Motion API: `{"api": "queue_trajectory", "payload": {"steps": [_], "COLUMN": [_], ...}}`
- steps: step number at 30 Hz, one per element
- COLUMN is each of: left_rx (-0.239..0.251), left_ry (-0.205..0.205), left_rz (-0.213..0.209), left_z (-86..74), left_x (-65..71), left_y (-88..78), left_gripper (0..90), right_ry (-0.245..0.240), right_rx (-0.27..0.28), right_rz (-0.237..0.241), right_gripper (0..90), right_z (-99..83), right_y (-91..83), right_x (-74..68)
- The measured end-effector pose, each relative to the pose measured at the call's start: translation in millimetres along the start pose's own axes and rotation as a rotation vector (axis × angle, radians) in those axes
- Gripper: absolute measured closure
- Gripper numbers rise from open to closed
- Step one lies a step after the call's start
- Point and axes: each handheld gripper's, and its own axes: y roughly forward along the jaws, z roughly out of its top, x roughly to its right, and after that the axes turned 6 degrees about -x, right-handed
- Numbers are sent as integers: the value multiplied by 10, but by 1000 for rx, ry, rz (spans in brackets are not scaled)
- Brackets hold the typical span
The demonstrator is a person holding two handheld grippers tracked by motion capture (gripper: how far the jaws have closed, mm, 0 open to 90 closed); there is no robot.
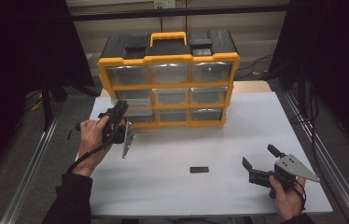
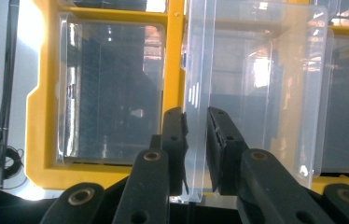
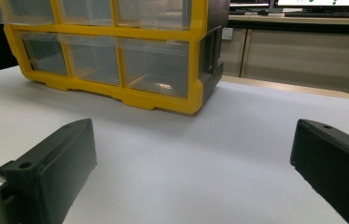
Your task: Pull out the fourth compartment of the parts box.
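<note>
Left tongs clamped on a drawer of the yellow cabinet

On the white counter point(image 1: 172, 186) we see the yellow-and-black plastic drawer cabinet point(image 1: 169, 86); our left tongs point(image 2: 196, 154) pinch the front lip of its clear plastic drawer point(image 2: 256, 93), pulled out at the lower left. Our right tongs point(image 1: 260, 157) rest well apart, jaws spread, near a small black block point(image 1: 199, 169).
</note>
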Motion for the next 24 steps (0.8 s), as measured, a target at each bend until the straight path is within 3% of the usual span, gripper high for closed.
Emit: {"api": "queue_trajectory", "payload": {"steps": [24], "left_rx": [3], "left_ry": [36], "left_rz": [19], "left_z": [33], "left_x": [10], "left_y": [-145], "left_gripper": [790], "right_ry": [-2], "right_rx": [4], "right_rz": [3], "right_gripper": [0], "right_z": [2], "right_y": [-1], "right_x": [-1]}}
